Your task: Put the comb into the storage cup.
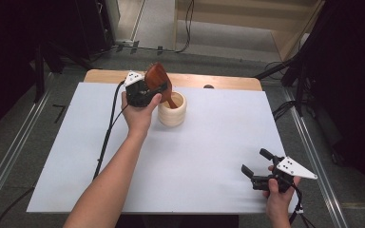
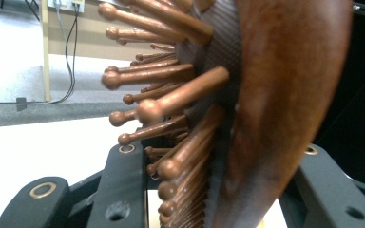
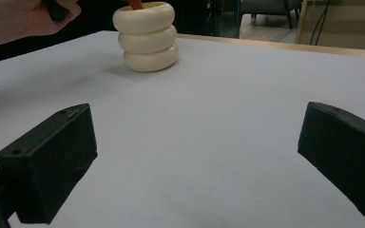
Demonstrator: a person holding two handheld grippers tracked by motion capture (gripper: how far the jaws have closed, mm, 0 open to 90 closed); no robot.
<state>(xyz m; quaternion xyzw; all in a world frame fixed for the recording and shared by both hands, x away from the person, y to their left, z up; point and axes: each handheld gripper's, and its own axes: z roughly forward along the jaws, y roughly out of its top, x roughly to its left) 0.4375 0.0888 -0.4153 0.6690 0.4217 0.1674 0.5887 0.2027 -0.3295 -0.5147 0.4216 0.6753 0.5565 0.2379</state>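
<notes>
A brown wooden hairbrush (image 1: 157, 77) stands tilted with its handle down inside a cream ribbed cup (image 1: 172, 109) near the table's far middle. My left gripper (image 1: 153, 89) is shut on the brush head; in the left gripper view the brush (image 2: 275, 95) sits between the jaws, its round-tipped wooden pins pointing left. My right gripper (image 1: 255, 161) rests open near the front right of the white table, with nothing between its jaws. From the right gripper view the cup (image 3: 146, 37) stands far off at upper left, and the right gripper (image 3: 197, 161) frames bare tabletop.
A white sheet (image 1: 209, 147) covers the wooden table, whose far edge (image 1: 195, 80) shows as bare wood. Cables and dark stands surround the table on the floor. The left gripper's cable (image 1: 105, 137) trails across the sheet's left side.
</notes>
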